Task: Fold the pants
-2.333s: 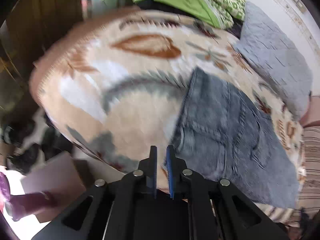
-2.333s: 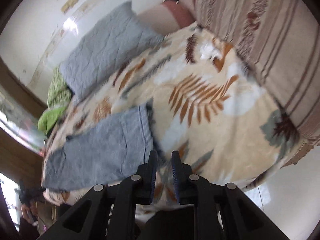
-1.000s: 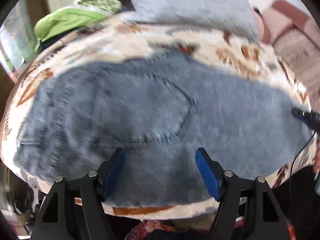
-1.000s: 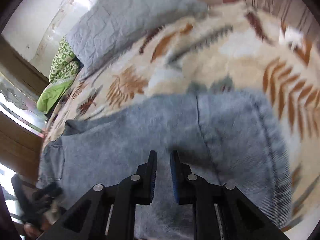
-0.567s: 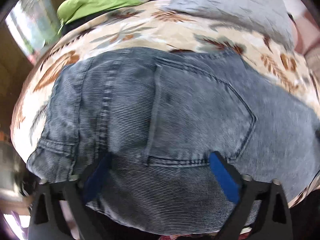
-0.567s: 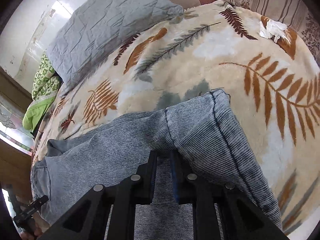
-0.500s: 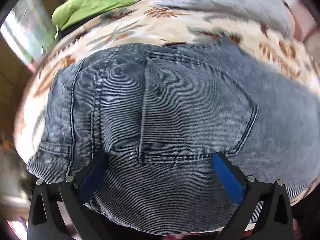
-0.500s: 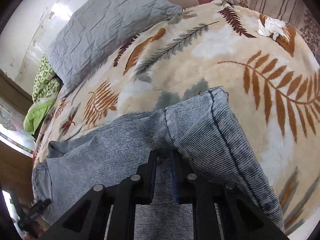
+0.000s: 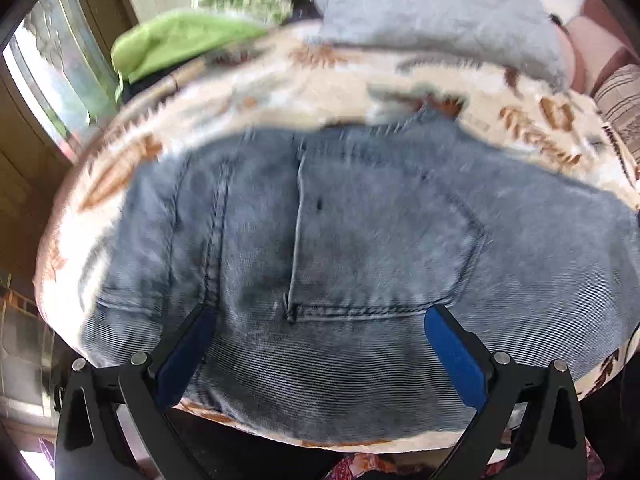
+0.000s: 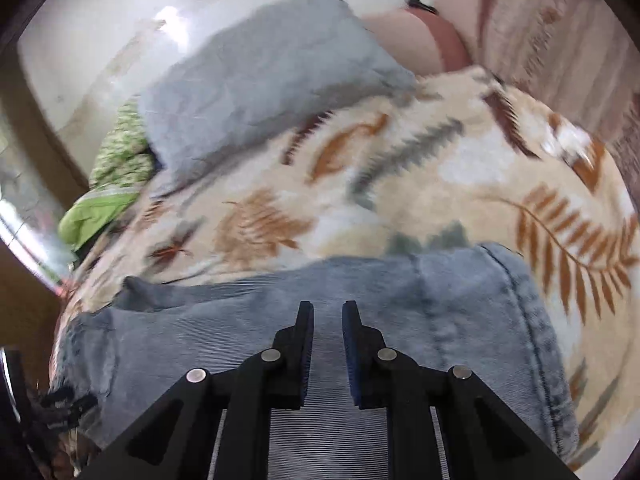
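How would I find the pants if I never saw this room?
Look at the bed's fuzzy cream blanket with orange fern leaves. The pants lie flat across its near edge, in front of the grey pillow. They are the only blue-grey ribbed thing there, with a stitched back pocket.

Blurred green bedding (image 9: 188,40), pants (image 9: 360,240) cut off at right edge, motion-smeared blanket (image 10: 400,168)

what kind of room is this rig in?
Most likely a bedroom. The jeans lie on a bed covered by a leaf-print blanket, a grey pillow sits at its far end, and a window is beside it.
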`<state>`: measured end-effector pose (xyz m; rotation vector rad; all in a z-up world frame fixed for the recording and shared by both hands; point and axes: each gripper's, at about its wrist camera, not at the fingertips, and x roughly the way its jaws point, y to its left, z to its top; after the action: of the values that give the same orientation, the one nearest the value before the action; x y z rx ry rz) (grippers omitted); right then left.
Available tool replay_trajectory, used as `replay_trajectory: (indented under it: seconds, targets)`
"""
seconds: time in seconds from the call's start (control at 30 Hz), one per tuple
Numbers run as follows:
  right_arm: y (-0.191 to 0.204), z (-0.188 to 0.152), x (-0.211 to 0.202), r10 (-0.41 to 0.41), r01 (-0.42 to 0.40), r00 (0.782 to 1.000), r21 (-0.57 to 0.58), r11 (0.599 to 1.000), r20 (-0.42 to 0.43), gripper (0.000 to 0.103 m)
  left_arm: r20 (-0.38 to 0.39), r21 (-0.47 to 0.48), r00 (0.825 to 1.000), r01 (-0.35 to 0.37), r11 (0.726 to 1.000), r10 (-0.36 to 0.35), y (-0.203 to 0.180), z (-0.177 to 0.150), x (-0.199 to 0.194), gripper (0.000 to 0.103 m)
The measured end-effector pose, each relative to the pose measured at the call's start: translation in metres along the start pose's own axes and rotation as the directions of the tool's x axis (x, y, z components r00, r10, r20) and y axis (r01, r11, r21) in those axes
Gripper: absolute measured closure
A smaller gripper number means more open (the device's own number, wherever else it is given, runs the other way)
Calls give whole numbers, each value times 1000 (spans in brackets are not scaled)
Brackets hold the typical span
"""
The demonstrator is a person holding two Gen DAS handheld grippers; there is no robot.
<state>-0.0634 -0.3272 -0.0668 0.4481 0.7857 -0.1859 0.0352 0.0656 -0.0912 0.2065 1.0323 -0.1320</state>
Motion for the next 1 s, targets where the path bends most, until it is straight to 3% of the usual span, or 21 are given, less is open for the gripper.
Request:
replay_trajectory:
  seconds: [0.07, 0.17, 0.3, 0.43, 0.6, 0.8, 0.9, 1.0]
  targets:
    - [15, -2, 0, 79, -79, 997, -36, 996, -12, 85, 28, 16, 999, 23, 1000, -24, -8, 1, -11, 0]
    - [38, -11, 14, 154, -162, 983, -81, 983, -96, 85, 23, 35, 998, 58, 998, -59, -21, -1, -18, 0]
    - [62, -25, 35, 179, -209, 962, -135, 969, -207, 85, -24, 67, 998, 60, 996, -59, -38, -6, -7, 0]
    - [66, -41, 55, 127, -181, 950, -173, 968, -284, 85, -125, 61, 992, 38, 997, -30, -46, -12, 19, 0]
    - [58, -38, 61, 157, -200, 945, -126, 972, -288, 86, -97, 126, 995, -17, 992, 30, -58, -18, 26, 0]
    - [63, -36, 65, 143, -188, 955, -158, 969, -259, 86, -79, 124, 997, 4, 992, 6, -56, -22, 25, 0]
    - [65, -37, 64, 135, -181, 959, -172, 968, -248, 86, -106, 128, 994, 21, 992, -7, -50, -21, 24, 0]
    - [66, -36, 60, 122, -168, 962, -175, 970, -246, 86, -92, 65, 994, 60, 996, -54, -34, -14, 13, 0]
